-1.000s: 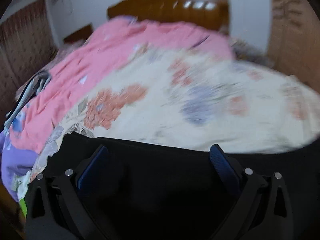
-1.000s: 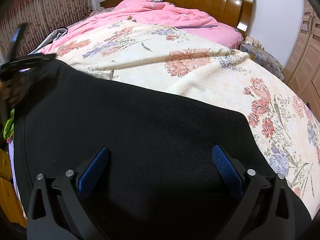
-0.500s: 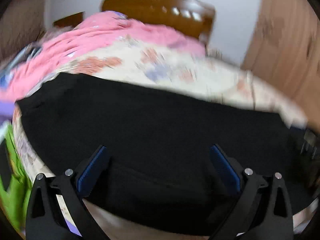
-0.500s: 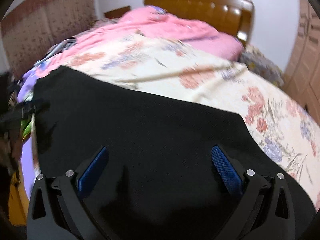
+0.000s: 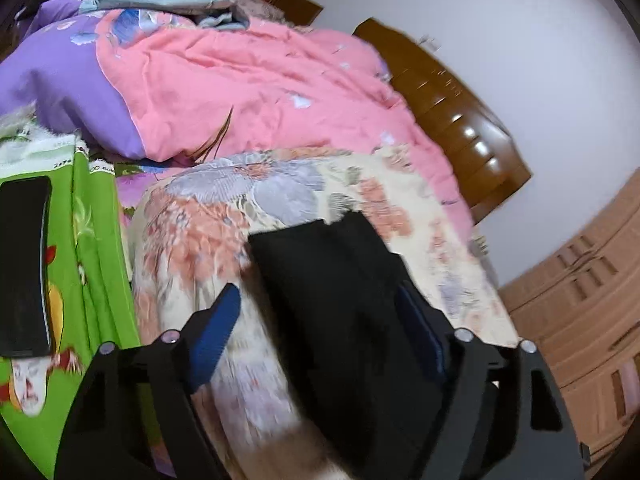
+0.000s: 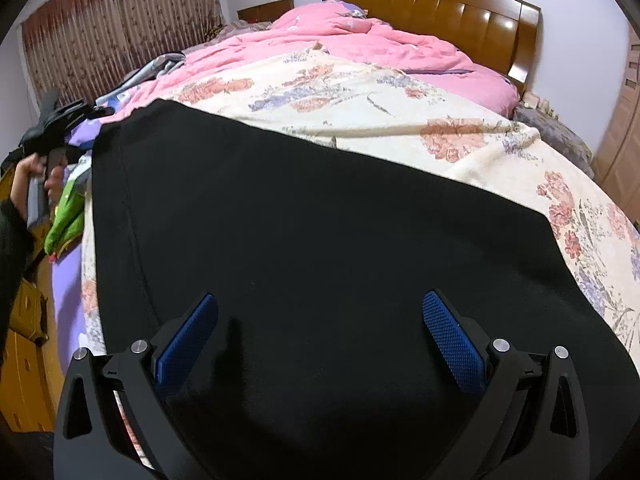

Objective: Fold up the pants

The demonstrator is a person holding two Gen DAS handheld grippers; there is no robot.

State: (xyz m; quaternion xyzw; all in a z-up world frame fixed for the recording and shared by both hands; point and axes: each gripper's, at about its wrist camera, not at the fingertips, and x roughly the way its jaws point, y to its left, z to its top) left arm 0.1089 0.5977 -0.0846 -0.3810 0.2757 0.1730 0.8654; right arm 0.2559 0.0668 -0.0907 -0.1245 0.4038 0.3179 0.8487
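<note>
The black pants (image 6: 320, 232) lie spread flat across the near end of the bed on a floral cream blanket (image 6: 400, 108). My right gripper (image 6: 320, 328) is open just above the pants' near edge and holds nothing. In the left wrist view the pants (image 5: 340, 280) show as a narrow dark strip seen from the left side of the bed. My left gripper (image 5: 320, 320) is open, tilted, with the cloth's end lying between its fingers. The left gripper also shows at the far left of the right wrist view (image 6: 60, 120), off the bed's edge in the person's hand.
A pink quilt (image 6: 340, 40) and wooden headboard (image 6: 440, 4) lie beyond. A purple pillow (image 5: 60, 80), green cloth (image 5: 92, 260) and a black flat object (image 5: 24, 264) are at the bed's left side. Wardrobe doors (image 5: 592, 300) stand on the right.
My left gripper swung from facing across the pants to the bed's left side, now tilted and looking along them. The right gripper stayed open over the pants' near edge.
</note>
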